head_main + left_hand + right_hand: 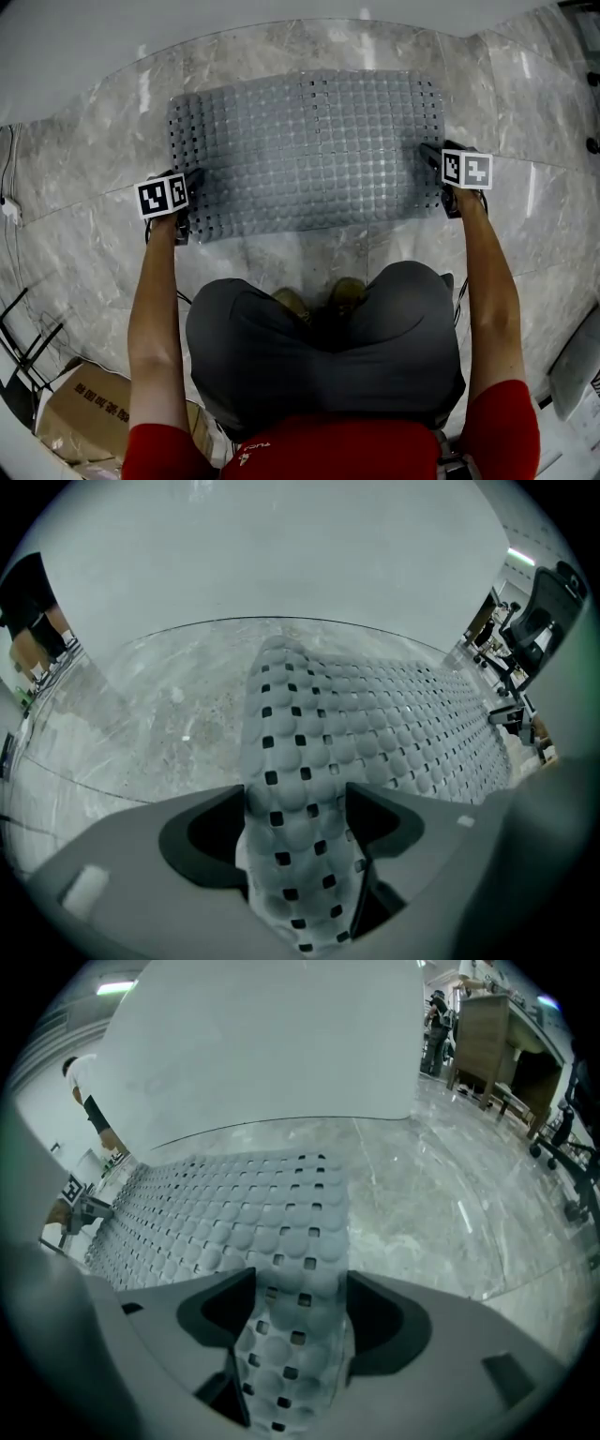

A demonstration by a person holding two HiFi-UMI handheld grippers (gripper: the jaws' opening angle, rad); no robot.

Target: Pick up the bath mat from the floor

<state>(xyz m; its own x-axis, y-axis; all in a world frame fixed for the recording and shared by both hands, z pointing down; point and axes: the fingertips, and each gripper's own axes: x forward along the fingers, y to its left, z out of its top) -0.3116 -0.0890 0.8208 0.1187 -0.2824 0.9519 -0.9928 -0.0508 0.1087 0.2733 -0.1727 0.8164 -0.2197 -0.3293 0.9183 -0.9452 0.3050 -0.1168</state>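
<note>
Down on the grey marble floor (94, 234), our left hand-held gripper (190, 187) and right hand-held gripper (433, 161) straddled ends of the bath mat (305, 155), jaws wide open.

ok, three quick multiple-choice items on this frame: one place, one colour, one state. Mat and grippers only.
1. The left gripper and right gripper are at the translucent grey perforated rubber bath mat's: A same long edge B opposite short ends C centre
2. Person's sleeves: A red B blue C white
3. Mat is: A rolled up B hanging C spread on the grey marble floor
B, one at each end; A, red on both arms; C, it lies open on the floor.
</note>
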